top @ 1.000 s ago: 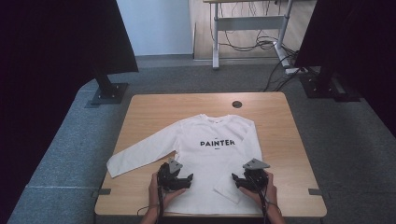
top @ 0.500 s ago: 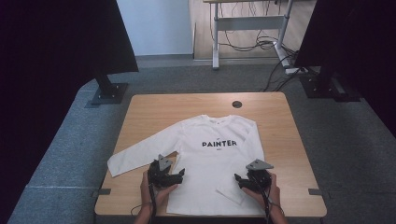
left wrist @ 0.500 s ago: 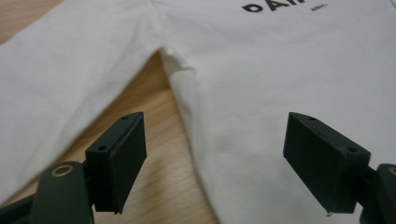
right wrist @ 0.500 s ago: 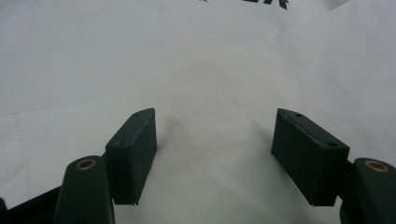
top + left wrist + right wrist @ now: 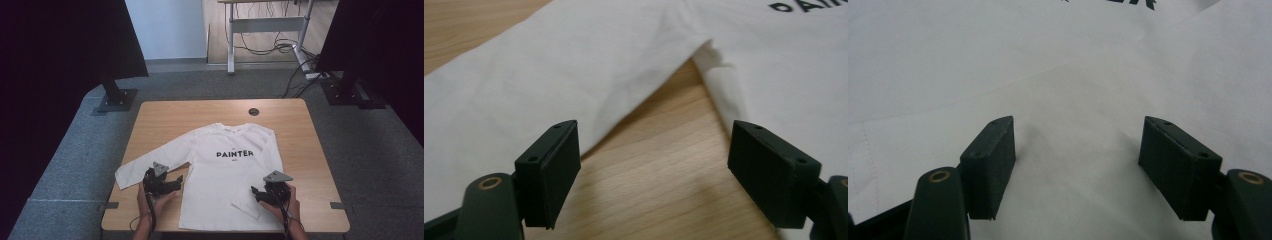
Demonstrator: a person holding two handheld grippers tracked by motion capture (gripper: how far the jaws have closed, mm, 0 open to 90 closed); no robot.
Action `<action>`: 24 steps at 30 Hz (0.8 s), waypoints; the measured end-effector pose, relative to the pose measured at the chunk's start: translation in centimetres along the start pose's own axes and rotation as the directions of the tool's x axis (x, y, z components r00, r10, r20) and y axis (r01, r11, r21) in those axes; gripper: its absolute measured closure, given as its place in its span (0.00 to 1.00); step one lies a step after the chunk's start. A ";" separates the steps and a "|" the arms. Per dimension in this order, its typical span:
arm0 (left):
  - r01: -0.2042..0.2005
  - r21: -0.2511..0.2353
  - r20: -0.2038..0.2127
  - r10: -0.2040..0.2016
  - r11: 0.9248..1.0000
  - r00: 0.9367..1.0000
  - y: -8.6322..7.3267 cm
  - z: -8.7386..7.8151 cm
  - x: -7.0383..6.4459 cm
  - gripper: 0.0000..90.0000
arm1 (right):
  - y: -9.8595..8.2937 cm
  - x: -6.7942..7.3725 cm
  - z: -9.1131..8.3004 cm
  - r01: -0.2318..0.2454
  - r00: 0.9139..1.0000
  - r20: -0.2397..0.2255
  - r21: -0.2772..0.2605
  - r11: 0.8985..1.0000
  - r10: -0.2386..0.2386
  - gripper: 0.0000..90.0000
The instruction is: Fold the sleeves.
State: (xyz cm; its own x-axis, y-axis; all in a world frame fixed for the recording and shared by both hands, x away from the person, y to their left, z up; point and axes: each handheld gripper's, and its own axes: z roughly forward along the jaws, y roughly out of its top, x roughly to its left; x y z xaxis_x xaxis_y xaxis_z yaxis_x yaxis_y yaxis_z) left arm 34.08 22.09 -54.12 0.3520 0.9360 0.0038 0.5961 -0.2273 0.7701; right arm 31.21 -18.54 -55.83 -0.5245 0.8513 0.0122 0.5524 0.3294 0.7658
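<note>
Two grippers sit at the near edge of my table (image 5: 160, 117). My left gripper (image 5: 176, 182) gapes wide over bare wood between the white shirt's (image 5: 227, 175) left sleeve (image 5: 150, 162) and body, holding nothing. My right gripper (image 5: 256, 192) stands wide apart and empty over the shirt's near right hem.
</note>
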 end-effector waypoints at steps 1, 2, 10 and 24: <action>0.011 0.002 -0.002 -0.011 1.000 1.000 0.0 0.0 0.4 0.23 | 0.0 0.0 0.0 0.000 1.000 0.000 0.000 1.000 0.000 0.34; 0.021 0.002 -0.006 -0.021 1.000 1.000 -0.1 -0.1 0.8 0.23 | 0.0 0.0 0.0 0.000 1.000 0.000 0.000 1.000 0.000 0.34; 0.074 -0.008 -0.055 -0.074 0.997 0.996 -0.4 -0.8 3.5 0.23 | 0.0 0.0 0.0 -0.001 1.000 0.003 0.001 1.000 0.001 0.34; 0.168 -0.039 -0.092 -0.171 0.985 0.981 -0.9 -1.6 6.6 0.23 | 0.0 0.0 0.0 -0.001 1.000 0.004 0.001 1.000 0.001 0.34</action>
State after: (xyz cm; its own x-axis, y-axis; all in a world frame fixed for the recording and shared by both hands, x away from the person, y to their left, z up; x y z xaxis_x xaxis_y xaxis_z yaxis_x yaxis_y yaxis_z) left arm 34.69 28.86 -53.73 0.1769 0.9818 -0.0692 0.6185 -0.0562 0.7838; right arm 31.21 -18.54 -55.82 -0.5215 0.8532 0.0106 0.5534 0.3287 0.7654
